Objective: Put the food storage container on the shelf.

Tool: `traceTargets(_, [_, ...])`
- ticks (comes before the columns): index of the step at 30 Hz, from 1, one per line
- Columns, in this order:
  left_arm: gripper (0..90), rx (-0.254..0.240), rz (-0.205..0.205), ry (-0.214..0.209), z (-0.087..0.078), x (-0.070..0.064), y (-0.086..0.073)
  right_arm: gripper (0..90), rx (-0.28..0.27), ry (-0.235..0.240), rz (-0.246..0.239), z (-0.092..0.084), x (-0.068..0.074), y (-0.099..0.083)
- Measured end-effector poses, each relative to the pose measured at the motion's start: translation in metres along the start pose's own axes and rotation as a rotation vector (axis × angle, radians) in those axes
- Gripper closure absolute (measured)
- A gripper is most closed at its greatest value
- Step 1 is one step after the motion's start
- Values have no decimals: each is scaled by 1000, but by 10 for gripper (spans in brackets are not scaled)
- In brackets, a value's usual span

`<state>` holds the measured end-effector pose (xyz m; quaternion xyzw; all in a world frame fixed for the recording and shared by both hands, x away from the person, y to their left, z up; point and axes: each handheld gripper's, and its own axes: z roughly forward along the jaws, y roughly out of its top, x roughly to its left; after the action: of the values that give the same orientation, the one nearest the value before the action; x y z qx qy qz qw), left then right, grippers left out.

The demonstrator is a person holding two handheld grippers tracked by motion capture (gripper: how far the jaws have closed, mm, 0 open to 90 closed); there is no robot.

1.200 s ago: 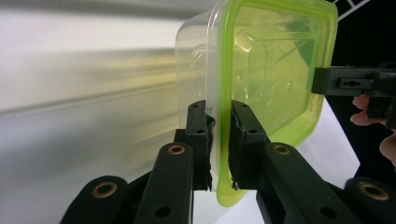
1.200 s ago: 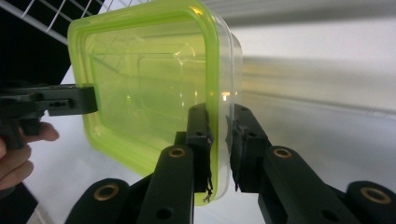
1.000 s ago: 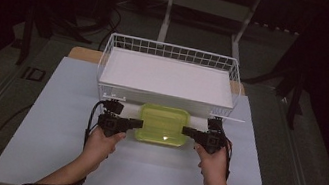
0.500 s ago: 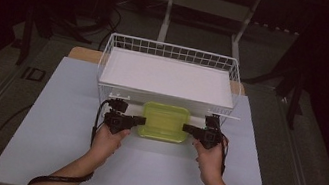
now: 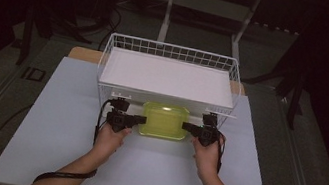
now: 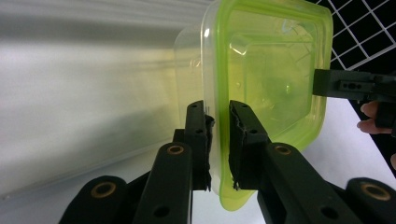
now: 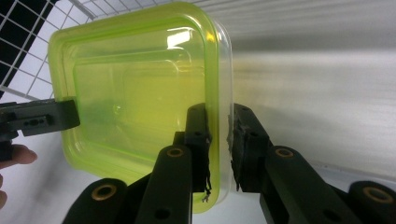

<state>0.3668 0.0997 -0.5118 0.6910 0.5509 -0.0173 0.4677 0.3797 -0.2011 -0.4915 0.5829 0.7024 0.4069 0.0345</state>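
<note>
**At the basket's front edge: both claws clamped on the green-lidded box**

In front of the white wire basket [image 5: 168, 75], on the pale table mat [image 5: 56, 120], I hold the plastic box [image 5: 164, 121] between my two claws. My left gripper [image 5: 140, 119] has its jaws nearly together, pads pinching the green lid's rim on the box's left side; in the left gripper view the rim [image 6: 219, 140] runs straight between them. My right gripper [image 5: 187, 126] does the same on the opposite side, jaws closed onto the rim and the clear wall beneath it [image 7: 219, 135].

I can read no brand, label or writing on the lid, the box or the basket; the high view is too dim and small to rule out fine print.

The box's far edge lies just beside the basket's front wire wall, perhaps touching it; I cannot tell. Open mat stretches to either side of my hands and back toward me, well clear of the table's edges.

Compared with a second ago, both hands and the box sit a little nearer the basket, and lower. My grip on both sides is unchanged.
</note>
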Motion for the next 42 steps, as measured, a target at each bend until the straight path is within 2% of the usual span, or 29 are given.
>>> traceTargets(7, [744, -58, 54, 4, 3, 2, -2, 762, -41, -11, -12, 3, 0, 0])
traceTargets(9, [711, -69, 87, 10, 5, 1, -3, 752, -55, -14, -22, 4, 0, 0])
traceTargets(11, [674, -85, 100, 23, 6, 2, -4, 735, -59, -21, -39, 5, 0, 0])
traceTargets(13, [658, -93, 90, 14, 7, 4, -3, 699, -58, -28, -44, 7, 0, 1])
traceTargets(18, [561, -121, 65, 24, 10, 9, -2, 661, -61, -34, -48, 11, 0, 2])
traceTargets(23, [510, -128, 40, 26, 11, 11, -3, 610, -52, -39, -48, 10, 3, 4])
traceTargets(26, [489, -128, 38, 28, 10, 11, -4, 567, -60, -48, -58, 9, 5, 3])
traceTargets(27, [488, -128, 39, 29, 9, 10, -5, 557, -77, -50, -91, 9, 4, 3])
traceTargets(32, [422, -120, 43, 19, 4, 8, -10, 520, -92, -41, -103, 3, 6, 1])
traceTargets(34, [409, -134, 59, 37, -1, 3, -13, 518, -86, -36, -101, -1, 8, 0])
traceTargets(37, [374, -142, 46, 10, -7, 0, -17, 517, -98, -23, -112, -8, 9, -4])
traceTargets(41, [351, -144, 58, -25, -16, -1, -24, 526, -103, 7, -102, -17, 9, -10])
traceTargets(42, [351, -143, 77, -22, -19, -1, -26, 526, -99, 14, -100, -19, 10, -11])
